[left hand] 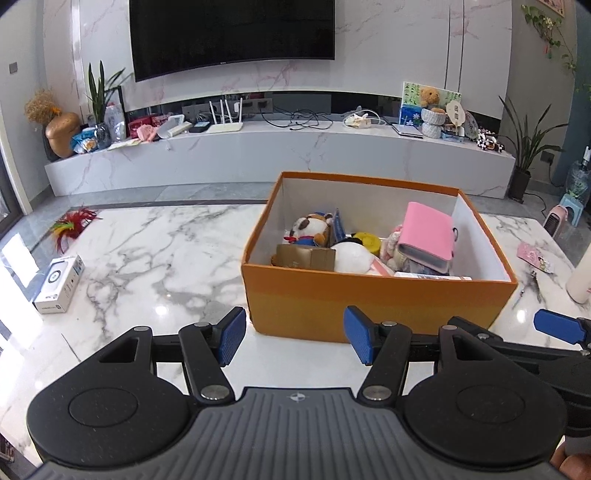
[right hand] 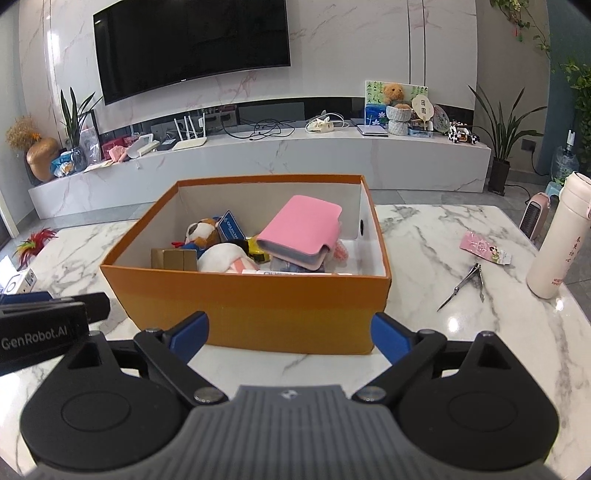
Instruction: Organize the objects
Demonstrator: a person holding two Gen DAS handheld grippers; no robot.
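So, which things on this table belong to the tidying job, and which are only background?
Job: orange box, pink wallet inside it, scissors, pink packet, white bottle, small white box.
Background: TV, router, teddy bear.

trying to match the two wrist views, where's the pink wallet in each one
Left wrist view: the pink wallet lies tilted atop the pile at the right end of the orange box, right of centre.
Right wrist view: the pink wallet sits near the picture's centre, in the box's right half.
Shared landmark: the black TV on the wall behind.
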